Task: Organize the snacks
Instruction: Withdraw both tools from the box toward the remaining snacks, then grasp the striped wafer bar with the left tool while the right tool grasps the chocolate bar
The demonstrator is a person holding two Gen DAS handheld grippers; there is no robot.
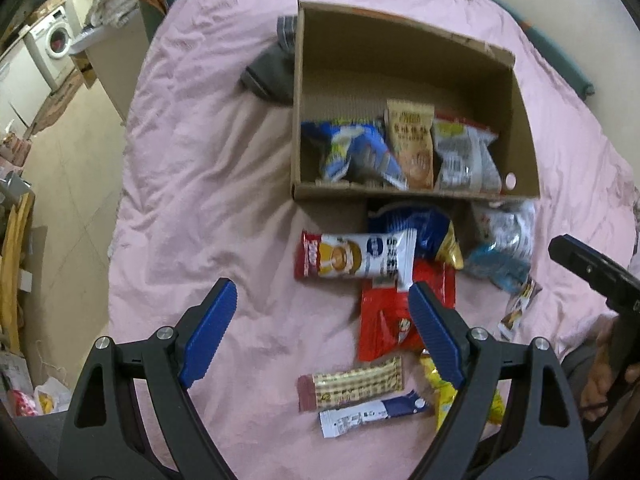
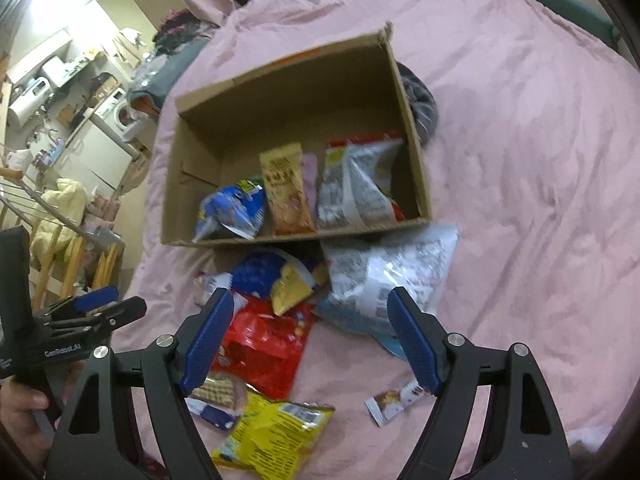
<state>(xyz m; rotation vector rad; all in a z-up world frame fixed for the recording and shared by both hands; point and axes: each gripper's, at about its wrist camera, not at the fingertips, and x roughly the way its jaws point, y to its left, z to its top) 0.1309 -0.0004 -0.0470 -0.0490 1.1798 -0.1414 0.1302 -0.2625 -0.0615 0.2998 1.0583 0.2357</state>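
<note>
An open cardboard box (image 1: 400, 60) lies on a pink bedspread (image 1: 200, 160). It holds a blue bag (image 1: 352, 152), a tan packet (image 1: 410, 144) and a grey printed bag (image 1: 464, 156). Loose snacks lie in front of it: a white and red bar (image 1: 356, 256), a red bag (image 1: 384, 320), a checked wafer bar (image 1: 352, 384), a yellow bag (image 2: 272, 432) and a large clear printed bag (image 2: 384, 276). My left gripper (image 1: 322, 286) hovers open above the bar and red bag, holding nothing. My right gripper (image 2: 311, 293) hangs open over the pile, also holding nothing.
A dark grey garment (image 1: 272, 72) lies against the box's far left side. A small brown and white packet (image 2: 400, 398) lies apart on the right. Left of the bed's edge is floor, with a washing machine (image 1: 56, 36) and clutter. A hand (image 2: 24, 412) holds the left gripper's handle.
</note>
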